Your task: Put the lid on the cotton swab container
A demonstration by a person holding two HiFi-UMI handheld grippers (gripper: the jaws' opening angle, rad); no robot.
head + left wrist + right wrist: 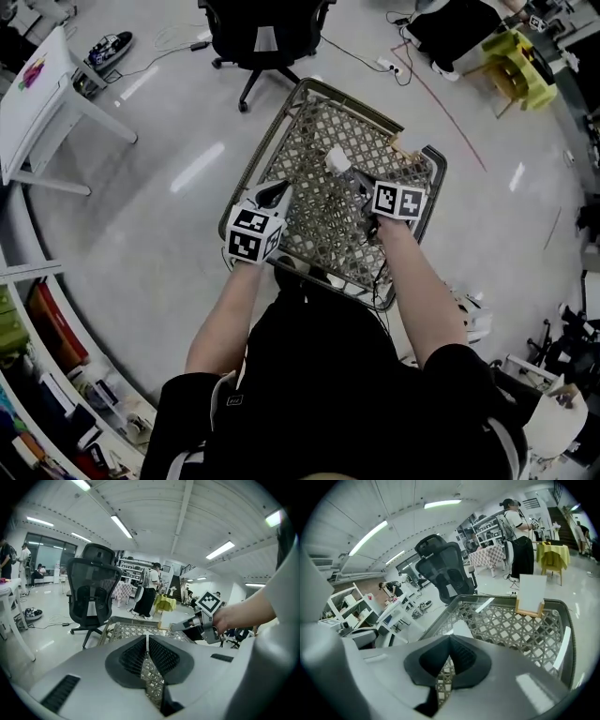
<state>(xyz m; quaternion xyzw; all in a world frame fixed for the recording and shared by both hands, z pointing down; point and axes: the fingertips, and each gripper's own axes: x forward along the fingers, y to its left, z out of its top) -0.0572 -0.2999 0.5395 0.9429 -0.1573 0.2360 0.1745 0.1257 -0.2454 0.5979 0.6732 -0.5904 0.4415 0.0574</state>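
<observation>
A small white boxy object (336, 161) lies on the metal lattice table (309, 234); I cannot tell if it is the lid or the cotton swab container. In the right gripper view this white object (461, 629) sits just beyond the tips of my right gripper (450, 638), whose jaws are shut with nothing between them. My right gripper (359, 178) points at it from the near right. My left gripper (281, 190) hovers over the table's left part, a little short of the object. The left gripper (148, 637) is shut and empty, and in its view the right gripper (187, 624) shows ahead.
A white card in a small wooden stand (532, 597) stands near the table's far edge (405, 145). A black office chair (262, 37) is just behind the table. White desks (37, 103) and shelves stand to the left, and people stand in the room beyond.
</observation>
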